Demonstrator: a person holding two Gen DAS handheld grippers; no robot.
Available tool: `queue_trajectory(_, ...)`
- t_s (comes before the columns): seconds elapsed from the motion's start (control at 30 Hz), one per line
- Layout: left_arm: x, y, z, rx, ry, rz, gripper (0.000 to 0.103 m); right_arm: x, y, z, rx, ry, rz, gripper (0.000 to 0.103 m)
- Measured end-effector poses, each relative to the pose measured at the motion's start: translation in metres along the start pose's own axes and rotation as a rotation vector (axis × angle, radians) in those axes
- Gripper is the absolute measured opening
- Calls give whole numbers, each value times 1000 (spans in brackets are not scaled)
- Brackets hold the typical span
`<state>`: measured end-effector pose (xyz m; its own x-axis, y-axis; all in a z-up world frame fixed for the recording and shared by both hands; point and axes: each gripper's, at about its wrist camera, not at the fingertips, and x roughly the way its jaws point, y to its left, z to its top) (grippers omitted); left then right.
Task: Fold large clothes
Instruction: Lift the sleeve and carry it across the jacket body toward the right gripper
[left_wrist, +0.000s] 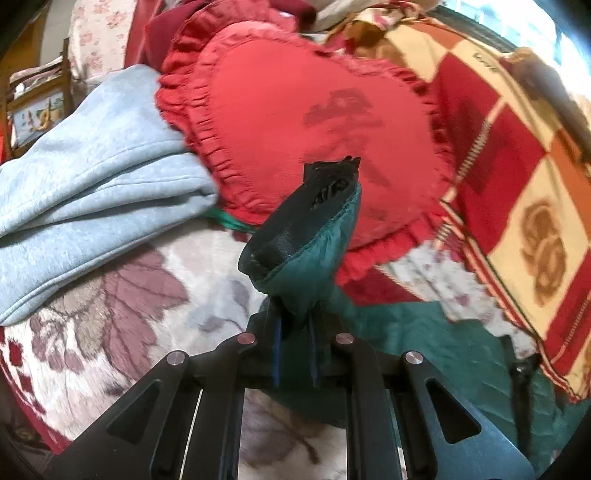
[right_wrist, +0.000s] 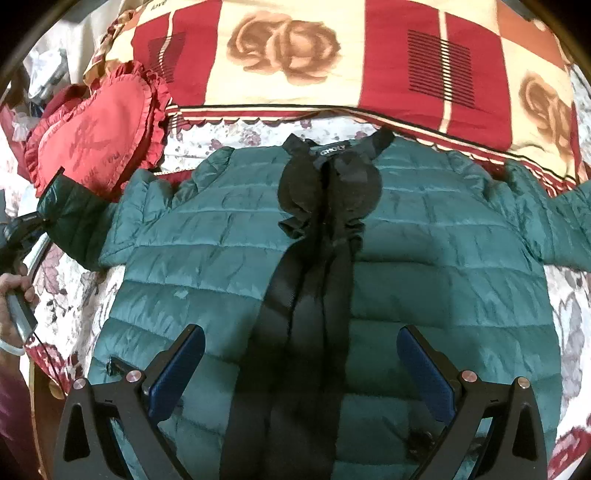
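Note:
A teal quilted puffer jacket (right_wrist: 221, 240) lies spread front-up on the bed, with a black placket and collar (right_wrist: 328, 184) down its middle. My right gripper (right_wrist: 301, 363) is open and empty, hovering over the jacket's lower front. My left gripper (left_wrist: 295, 325) is shut on the jacket's left sleeve cuff (left_wrist: 314, 236), lifted off the bed; the cuff's black lining shows. In the right wrist view the left gripper (right_wrist: 40, 223) holds that sleeve end (right_wrist: 74, 210) at the far left.
A red heart-shaped pillow (left_wrist: 295, 122) lies just beyond the held cuff. A folded light blue garment (left_wrist: 92, 177) sits to its left. A red and cream checked blanket (right_wrist: 332, 55) lies past the collar. The bed cover (left_wrist: 129, 295) is floral.

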<state>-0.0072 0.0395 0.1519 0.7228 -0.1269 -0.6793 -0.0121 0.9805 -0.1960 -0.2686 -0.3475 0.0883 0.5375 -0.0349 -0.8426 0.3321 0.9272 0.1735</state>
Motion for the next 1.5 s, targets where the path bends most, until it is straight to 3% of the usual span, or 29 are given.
queue_trajectory(0.87,-72,-130,-34,178,19,-187,10,-41,-28,-26,45,-35,17,103)
queue_trajectory(1.5,-84,-232,-78,296,78,-305,10,-48,-61,-32,114,-33,19,103)
